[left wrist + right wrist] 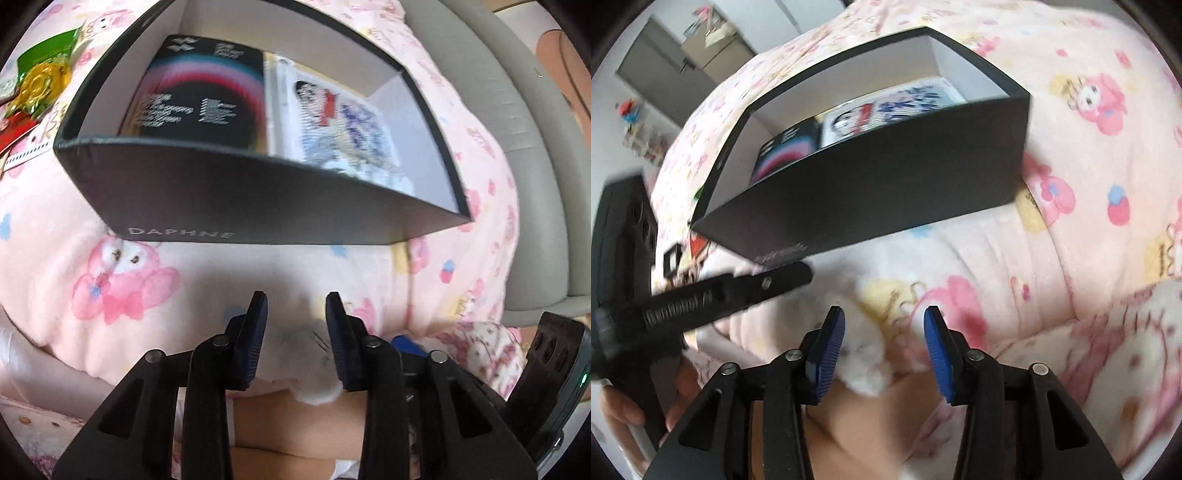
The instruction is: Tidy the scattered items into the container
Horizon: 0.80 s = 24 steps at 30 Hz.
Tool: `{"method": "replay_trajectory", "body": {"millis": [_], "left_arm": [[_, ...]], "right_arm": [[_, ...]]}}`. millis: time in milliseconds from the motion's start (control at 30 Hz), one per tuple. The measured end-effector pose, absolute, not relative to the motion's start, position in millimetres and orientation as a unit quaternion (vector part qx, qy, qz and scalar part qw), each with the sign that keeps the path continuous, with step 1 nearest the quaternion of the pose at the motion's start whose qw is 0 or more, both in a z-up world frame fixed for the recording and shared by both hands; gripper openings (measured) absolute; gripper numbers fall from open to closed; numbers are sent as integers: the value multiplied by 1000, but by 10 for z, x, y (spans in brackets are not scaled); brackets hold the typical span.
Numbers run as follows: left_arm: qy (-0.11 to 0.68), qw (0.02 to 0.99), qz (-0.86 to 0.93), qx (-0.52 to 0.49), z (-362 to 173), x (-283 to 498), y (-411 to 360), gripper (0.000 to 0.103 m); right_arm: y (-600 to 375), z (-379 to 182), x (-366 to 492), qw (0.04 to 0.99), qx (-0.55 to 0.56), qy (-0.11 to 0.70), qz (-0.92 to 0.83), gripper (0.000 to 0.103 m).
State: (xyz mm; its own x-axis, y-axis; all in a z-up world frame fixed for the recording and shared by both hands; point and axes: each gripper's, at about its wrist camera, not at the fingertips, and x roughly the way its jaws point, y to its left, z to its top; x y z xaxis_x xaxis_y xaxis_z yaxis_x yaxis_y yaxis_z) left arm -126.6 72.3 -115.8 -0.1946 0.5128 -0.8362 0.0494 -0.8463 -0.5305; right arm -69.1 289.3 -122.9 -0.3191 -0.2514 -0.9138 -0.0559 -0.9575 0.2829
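Soft pink blanket under the black box may let it tip if a gripper pushes its wall, as both the left gripper and right gripper hang apart and empty just before it, while loose packets lie beyond its left corner.

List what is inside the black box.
Inside the box lie two flat items side by side: a dark album sleeve with a rainbow arc and a clear cased cartoon print. The near wall hides their lower edges and anything beneath them.
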Motion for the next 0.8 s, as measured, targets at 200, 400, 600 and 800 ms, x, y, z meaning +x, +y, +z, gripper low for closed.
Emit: {"method": "replay_trajectory", "body": {"millis": [200, 400, 600, 800], "left_arm": [[-212, 162, 736, -622, -1219, -1323, 775, 40], [-258, 141, 739, -606, -1262, -1313, 584, 40], [-247, 120, 753, -598, -1251, -1335, 552, 43], [-256, 126, 733, -617, -1365, -1364, 616, 43]], "right_arm": [[2585, -1493, -878, 79, 630, -58, -771, 47], [2574, -1825, -1149, 97, 648, -93, -750, 48], [2715, -1567, -1322, 109, 580, -107, -800, 37], [2977, -1604, -1186, 87, 583, -143, -795, 39]]}}
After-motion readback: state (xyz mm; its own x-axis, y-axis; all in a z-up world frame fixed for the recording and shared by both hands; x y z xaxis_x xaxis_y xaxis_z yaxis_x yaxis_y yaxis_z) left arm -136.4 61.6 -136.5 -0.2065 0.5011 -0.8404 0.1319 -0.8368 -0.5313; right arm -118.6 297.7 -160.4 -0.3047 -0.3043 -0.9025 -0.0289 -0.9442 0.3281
